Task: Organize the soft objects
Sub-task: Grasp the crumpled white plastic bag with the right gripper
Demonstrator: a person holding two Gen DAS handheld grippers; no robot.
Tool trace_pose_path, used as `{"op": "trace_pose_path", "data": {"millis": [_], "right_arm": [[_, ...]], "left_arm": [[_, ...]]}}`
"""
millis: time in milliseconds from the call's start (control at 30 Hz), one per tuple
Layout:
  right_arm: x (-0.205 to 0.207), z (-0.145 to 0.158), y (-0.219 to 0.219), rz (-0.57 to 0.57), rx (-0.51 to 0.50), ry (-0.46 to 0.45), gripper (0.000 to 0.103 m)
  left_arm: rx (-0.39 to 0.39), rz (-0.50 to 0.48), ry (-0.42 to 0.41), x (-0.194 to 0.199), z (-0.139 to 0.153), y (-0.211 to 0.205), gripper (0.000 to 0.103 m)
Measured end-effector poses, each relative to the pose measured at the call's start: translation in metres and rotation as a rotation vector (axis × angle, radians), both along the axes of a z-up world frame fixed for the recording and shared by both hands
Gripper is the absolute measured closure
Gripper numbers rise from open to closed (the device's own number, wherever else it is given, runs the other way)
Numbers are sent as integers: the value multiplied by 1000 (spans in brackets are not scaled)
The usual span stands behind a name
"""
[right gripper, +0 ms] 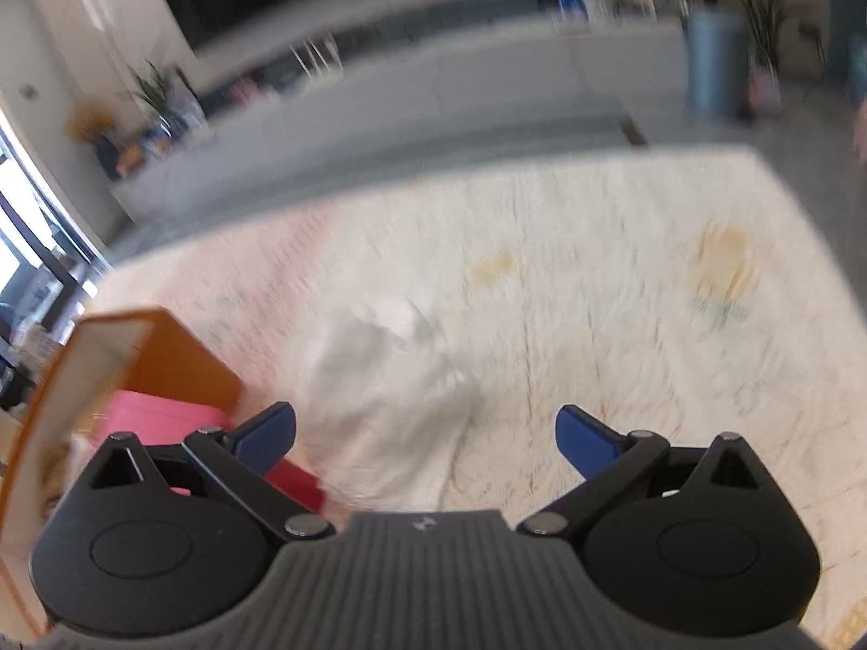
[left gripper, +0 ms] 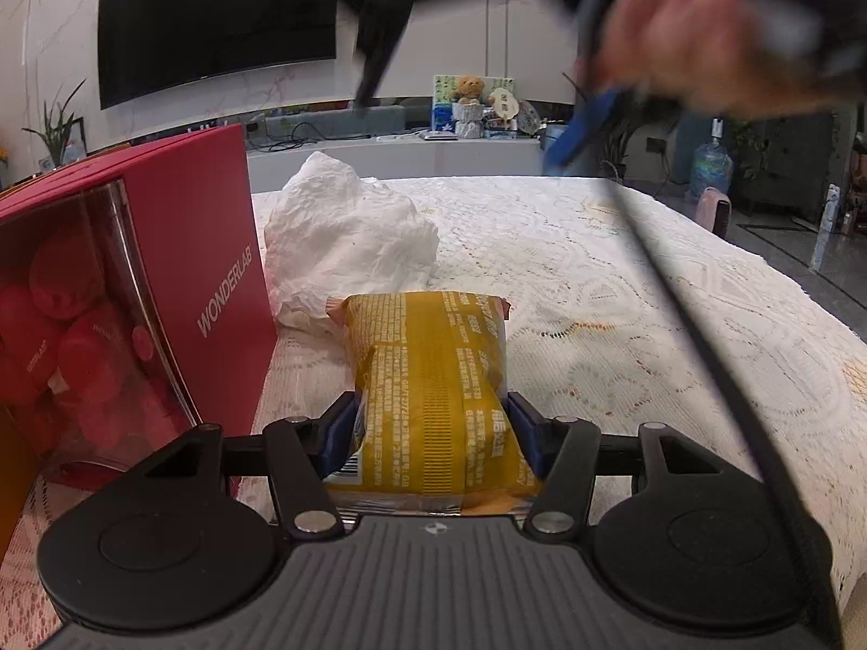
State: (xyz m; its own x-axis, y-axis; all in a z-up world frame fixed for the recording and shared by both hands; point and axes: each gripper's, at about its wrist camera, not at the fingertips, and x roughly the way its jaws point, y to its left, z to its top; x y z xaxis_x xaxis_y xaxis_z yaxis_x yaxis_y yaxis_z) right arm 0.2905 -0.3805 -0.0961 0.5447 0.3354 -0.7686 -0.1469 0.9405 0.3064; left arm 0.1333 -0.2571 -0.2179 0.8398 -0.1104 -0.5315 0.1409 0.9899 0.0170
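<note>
Leftmost, red WONDERLAB box (left gripper: 162, 292) stands upright at the left side of the lace-covered worktop (left gripper: 623, 281), a clear window showing red rounded items inside. An orange box (right gripper: 162, 363) sits just beyond it in the right wrist view. Just right of the red box, crumpled white paper wad (left gripper: 347, 238) lies on the lace, close behind the yellow snack packet (left gripper: 433, 379). Left gripper (left gripper: 433, 433): blue fingers (left gripper: 341, 433) press both sides of the packet, which rests on the worktop, its far end touching or nearly touching the wad. Right of the packet the lace runs bare to the worktop's far and right edges: open room there. Right gripper (right gripper: 425, 433) hangs above the wad, fingers spread wide, nothing between them. From the left wrist view it appears blurred overhead, a hand (left gripper: 699, 38) on it and a black cable (left gripper: 704, 336) slanting across the right side.
</note>
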Motion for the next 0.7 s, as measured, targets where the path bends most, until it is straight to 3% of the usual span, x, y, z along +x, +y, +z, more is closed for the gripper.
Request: {"op": "trace_pose_path", "data": {"millis": [167, 300, 400, 500, 633, 700], "right_arm": [[41, -26, 2, -32, 162, 87, 4], [67, -29, 12, -42, 191, 95, 4], [79, -36, 28, -32, 213, 158, 4], [85, -46, 51, -26, 150, 205, 4], [89, -58, 71, -23, -16, 228, 4], [87, -65, 73, -30, -90, 246, 10]], "left_arm": [[-8, -22, -8, -3, -1, 3, 37], [-15, -23, -12, -4, 0, 3, 37], [-19, -29, -12, -5, 0, 5, 37], [-20, -33, -13, -6, 0, 6, 37], [-21, -33, -14, -7, 0, 7, 37], [-22, -31, -14, -7, 0, 7, 37]]}}
